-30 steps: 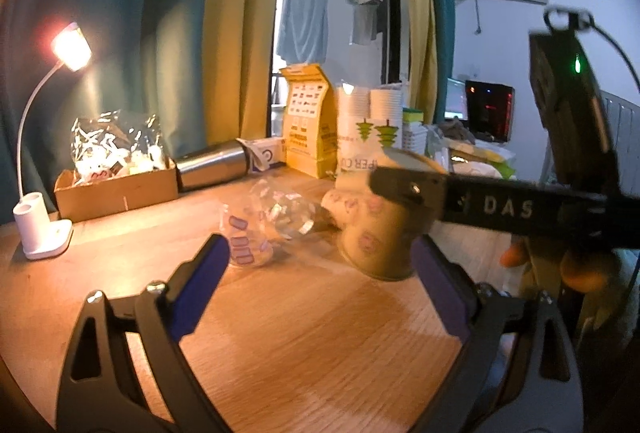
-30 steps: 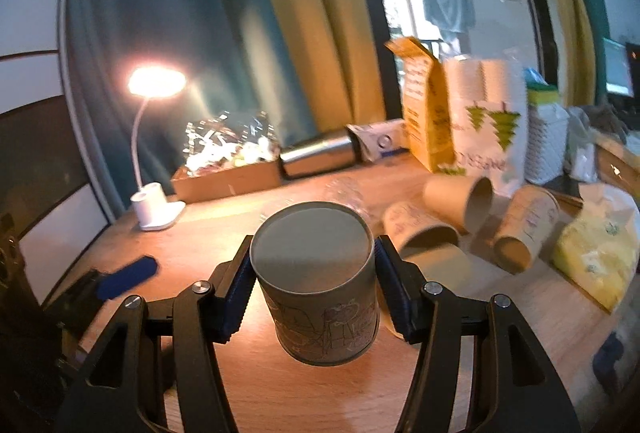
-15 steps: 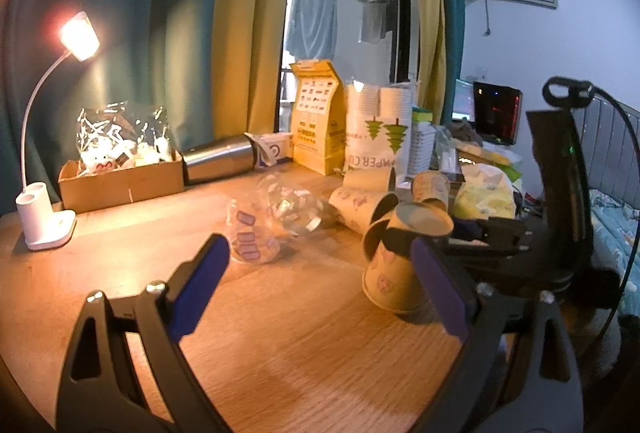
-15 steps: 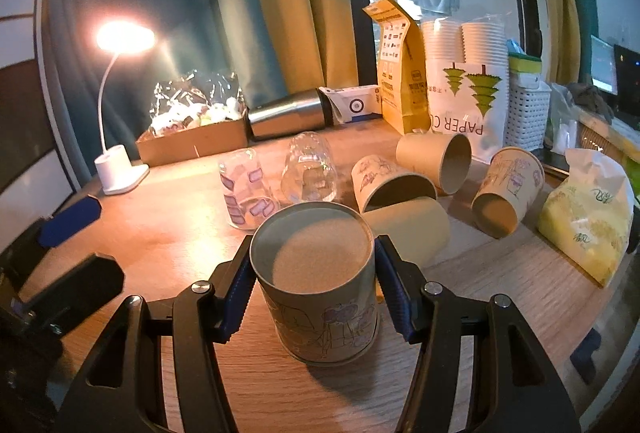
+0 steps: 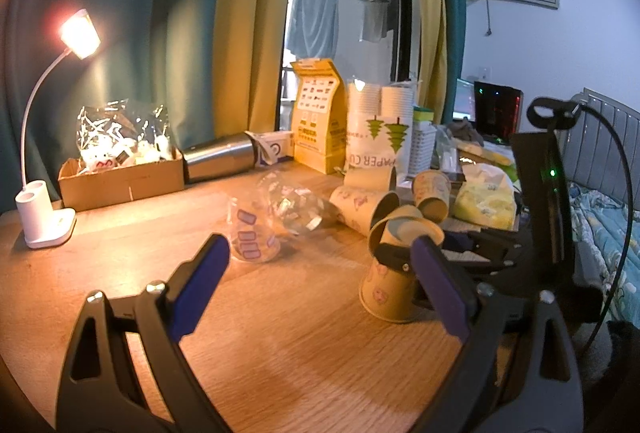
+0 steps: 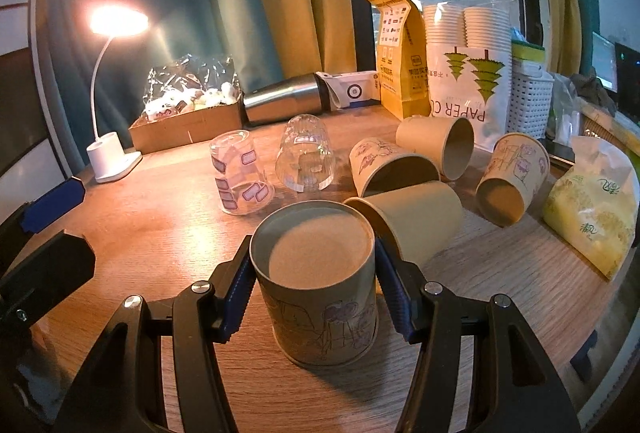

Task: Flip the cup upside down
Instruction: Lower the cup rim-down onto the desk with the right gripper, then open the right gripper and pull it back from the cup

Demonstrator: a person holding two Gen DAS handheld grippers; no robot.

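1. the paper cup [image 6: 320, 285] stands base-up on the wooden table [image 6: 160, 225], near its front edge, rim down and apparently touching the wood.
2. the right gripper [image 6: 314, 273] pinches the cup across its upper wall, one blue pad on each side, just under the recessed base.
3. handling judgement: thin paper, light and easily crushed (the wall would likely dent under a hard squeeze); the stiffest hold is near the base ring, where the pads sit now.
4. the flip looks complete; what remains is to spread the jaws without dragging the cup sideways.
5. just behind it, one plain paper cup [image 6: 412, 217] lies on its side, very close to the right pad. others lie beyond.
6. two clear plastic cups [image 6: 240, 173] stand inverted farther back.
7. the left gripper [image 5: 320, 281] hovers spread wide and holding nothing, off to the cup's left.
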